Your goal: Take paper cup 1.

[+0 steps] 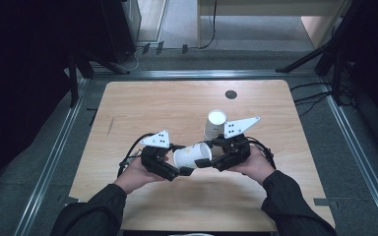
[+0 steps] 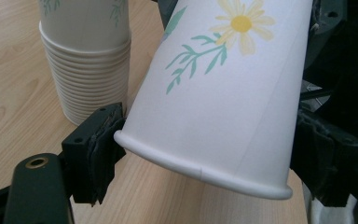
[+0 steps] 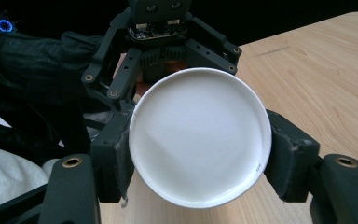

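A white paper cup (image 1: 193, 154) printed with a yellow flower lies on its side in the air above the wooden table (image 1: 142, 103), held between both grippers. In the left gripper view my left gripper (image 2: 209, 154) has its jaws pressed against the cup (image 2: 223, 93) just behind the rolled rim. My right gripper (image 3: 200, 156) clamps the cup's round white base (image 3: 198, 135), which faces its camera. Seen from above, the left gripper (image 1: 182, 167) and right gripper (image 1: 205, 158) meet at the cup. A stack of upside-down cups (image 1: 215, 125) stands just behind them.
The cup stack (image 2: 86, 60) stands close behind the held cup. A dark round hole (image 1: 231, 94) sits near the table's far edge. Metal rails border the table, and black stands and cables lie on the floor beyond it.
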### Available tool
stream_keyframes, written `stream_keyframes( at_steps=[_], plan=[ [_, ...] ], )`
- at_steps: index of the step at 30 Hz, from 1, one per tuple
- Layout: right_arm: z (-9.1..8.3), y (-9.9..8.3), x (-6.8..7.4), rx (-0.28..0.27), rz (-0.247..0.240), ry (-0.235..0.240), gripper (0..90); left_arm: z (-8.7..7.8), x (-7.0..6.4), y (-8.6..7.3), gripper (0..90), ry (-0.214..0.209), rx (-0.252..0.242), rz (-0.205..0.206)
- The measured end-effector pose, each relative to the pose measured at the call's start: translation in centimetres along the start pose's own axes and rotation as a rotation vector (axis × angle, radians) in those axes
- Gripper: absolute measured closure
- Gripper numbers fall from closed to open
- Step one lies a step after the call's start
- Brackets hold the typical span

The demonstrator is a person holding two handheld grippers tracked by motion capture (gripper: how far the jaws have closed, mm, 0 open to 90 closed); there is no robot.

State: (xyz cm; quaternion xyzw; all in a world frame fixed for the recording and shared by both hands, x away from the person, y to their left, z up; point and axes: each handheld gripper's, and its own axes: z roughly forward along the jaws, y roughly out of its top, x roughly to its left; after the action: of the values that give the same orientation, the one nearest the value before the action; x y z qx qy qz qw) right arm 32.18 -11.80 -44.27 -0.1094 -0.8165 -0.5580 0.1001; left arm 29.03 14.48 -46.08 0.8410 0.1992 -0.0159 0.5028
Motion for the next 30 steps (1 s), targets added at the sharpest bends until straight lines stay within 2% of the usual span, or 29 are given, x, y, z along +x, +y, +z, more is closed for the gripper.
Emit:
stream_keyframes(
  at_steps=[20, 30],
  plan=[
    [-0.04, -0.13, -0.40, -0.011, 0.037, 0.008, 34.2, -0.29, 0.10, 0.01, 20.1, 0.012, -0.008, 0.003],
    [0.02, -0.12, -0.40, -0.005, 0.039, -0.006, 33.7, -0.35, 0.09, 0.01, 21.2, 0.017, -0.014, 0.005]
  ],
)
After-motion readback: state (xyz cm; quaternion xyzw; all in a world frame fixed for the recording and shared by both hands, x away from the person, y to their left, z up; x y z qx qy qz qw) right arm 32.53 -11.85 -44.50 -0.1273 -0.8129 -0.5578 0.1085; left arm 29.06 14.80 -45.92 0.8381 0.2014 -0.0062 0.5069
